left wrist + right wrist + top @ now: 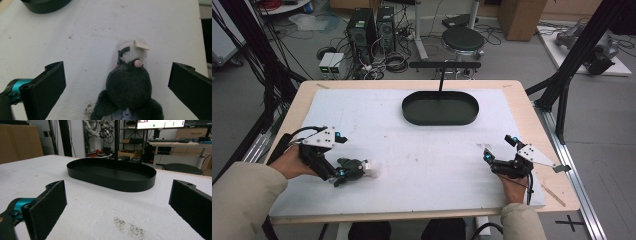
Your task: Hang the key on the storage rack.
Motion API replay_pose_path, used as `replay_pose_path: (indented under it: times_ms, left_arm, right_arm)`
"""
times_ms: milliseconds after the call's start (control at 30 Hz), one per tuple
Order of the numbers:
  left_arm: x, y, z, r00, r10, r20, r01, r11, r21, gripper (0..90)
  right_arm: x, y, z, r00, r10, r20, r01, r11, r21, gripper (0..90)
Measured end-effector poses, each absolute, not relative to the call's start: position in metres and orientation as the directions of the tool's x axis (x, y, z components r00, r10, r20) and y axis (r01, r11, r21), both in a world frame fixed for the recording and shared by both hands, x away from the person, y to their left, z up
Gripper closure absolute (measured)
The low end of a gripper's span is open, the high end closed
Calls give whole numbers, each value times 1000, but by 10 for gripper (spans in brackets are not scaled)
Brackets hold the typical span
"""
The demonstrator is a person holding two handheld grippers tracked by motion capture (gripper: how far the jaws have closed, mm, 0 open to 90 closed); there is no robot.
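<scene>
Left gripper [117, 85] wide open astride dark plush toy [128, 87], untouched.

Plush toy [353, 168] on mat [412, 150] near left front, between left gripper [343, 175] jaws. Tray [440, 108] at mat's far middle. Right gripper [494, 161] near right front.

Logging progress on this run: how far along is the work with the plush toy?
Nothing looks done: the black oval tray holds nothing. In hand: the left gripper stands open around the dark grey plush toy lying on the white mat, not yet gripping it. The right gripper is open, facing the tray. Closing and lifting remain.
</scene>
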State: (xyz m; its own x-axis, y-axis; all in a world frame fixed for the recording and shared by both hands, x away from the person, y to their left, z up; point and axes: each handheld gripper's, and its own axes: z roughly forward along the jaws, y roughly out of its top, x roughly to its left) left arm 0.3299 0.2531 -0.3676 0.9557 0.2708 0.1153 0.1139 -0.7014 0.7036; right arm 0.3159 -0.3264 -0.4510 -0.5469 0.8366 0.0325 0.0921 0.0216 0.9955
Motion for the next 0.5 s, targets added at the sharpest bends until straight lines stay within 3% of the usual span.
replay_pose_path:
  times_ms: [500]
  left_arm:
    - [335,230,-395,978,196,76,120,-818,562,17]
  right_arm:
    - [316,-326,-451,-546,837,38,94,16,995,6]
